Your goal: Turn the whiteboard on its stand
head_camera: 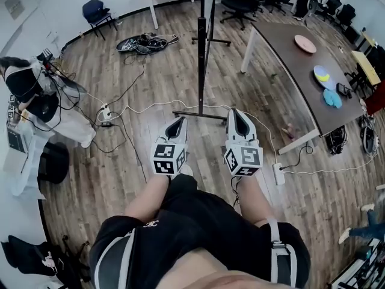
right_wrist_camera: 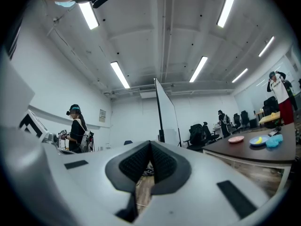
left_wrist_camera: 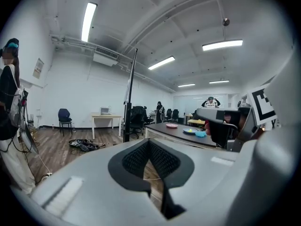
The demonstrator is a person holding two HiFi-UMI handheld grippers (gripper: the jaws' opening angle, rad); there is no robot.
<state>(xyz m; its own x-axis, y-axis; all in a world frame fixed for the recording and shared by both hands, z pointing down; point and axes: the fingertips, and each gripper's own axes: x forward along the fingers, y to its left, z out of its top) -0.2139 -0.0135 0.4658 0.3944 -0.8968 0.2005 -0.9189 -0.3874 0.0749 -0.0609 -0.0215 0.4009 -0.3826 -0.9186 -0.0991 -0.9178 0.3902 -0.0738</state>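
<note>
The whiteboard (head_camera: 202,47) stands on its wheeled stand (head_camera: 199,115) straight ahead and shows edge-on as a thin dark upright. It appears as a dark line in the left gripper view (left_wrist_camera: 130,93) and as a white panel in the right gripper view (right_wrist_camera: 167,114). My left gripper (head_camera: 178,121) and right gripper (head_camera: 236,112) hang side by side above my knees, a short way in front of the stand's near foot and not touching it. Both point toward the board. The left gripper (left_wrist_camera: 148,142) and the right gripper (right_wrist_camera: 150,145) are shut with nothing between their pads.
A long brown table (head_camera: 289,53) with plates stands to the right of the board. White cables and a power strip (head_camera: 278,173) lie on the wooden floor by the stand. A person (head_camera: 27,92) stands at the left. Office chairs (head_camera: 240,2) stand at the back.
</note>
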